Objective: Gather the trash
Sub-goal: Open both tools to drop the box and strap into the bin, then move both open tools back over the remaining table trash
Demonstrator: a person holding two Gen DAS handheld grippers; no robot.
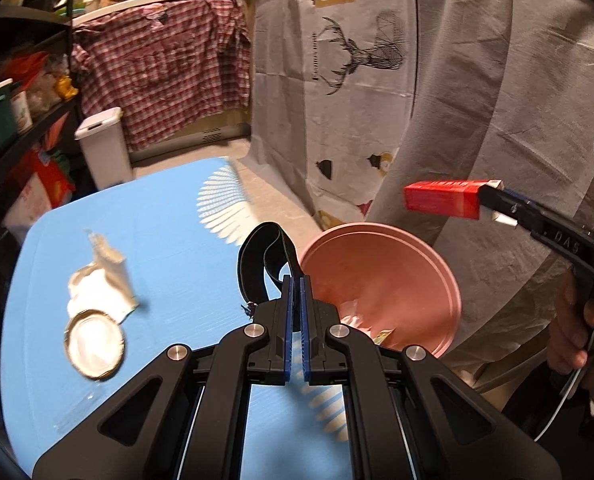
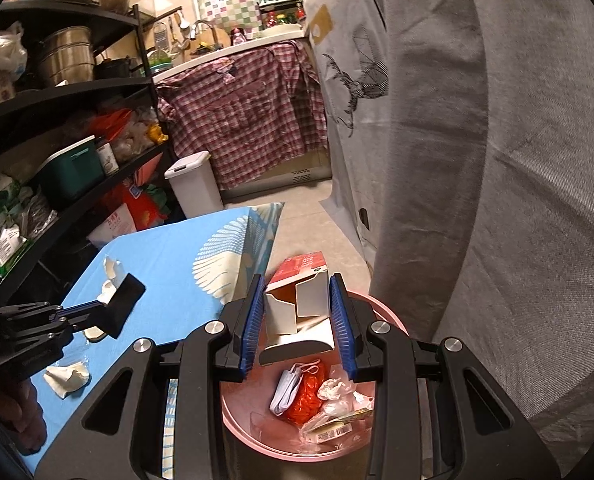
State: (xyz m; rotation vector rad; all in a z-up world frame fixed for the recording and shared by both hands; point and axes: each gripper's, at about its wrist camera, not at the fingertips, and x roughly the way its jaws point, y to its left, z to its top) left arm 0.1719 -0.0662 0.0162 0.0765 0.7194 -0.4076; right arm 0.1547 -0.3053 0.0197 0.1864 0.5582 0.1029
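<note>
Pinching a red and white carton (image 2: 297,300) between its blue pads, the right claw (image 2: 297,312) hangs over the pink bin (image 2: 393,320). The jaws stand partly spread, pressed against the carton's two sides. The carton's near end is torn open, its white flaps bent inward and its hollow inside showing. From the left wrist view the same carton (image 1: 443,199) sticks out sideways from the right claw (image 1: 493,202), above the far rim of the bin (image 1: 437,272).

The left claw (image 1: 297,292) has its blue pads pressed together with only a thin slit between them. A black strap (image 1: 263,256) loops up just beyond its tips; whether the pads pinch it I cannot tell. In the right wrist view the left claw (image 2: 109,304) reaches in from the left over the blue bench (image 2: 169,256).

Inside the bin lie a folded white mask (image 2: 289,390), an orange crumpled wrapper (image 2: 307,398), crumpled clear plastic (image 2: 337,396) and a small labelled packet (image 2: 333,432). The bin stands just off the bench's right edge.

On the bench, toward its left edge, remain a crumpled white paper cup (image 1: 105,280) touching a round foil lid (image 1: 95,344), blurred. A crumpled tissue (image 2: 67,376) lies near the bench's near left corner.
</note>
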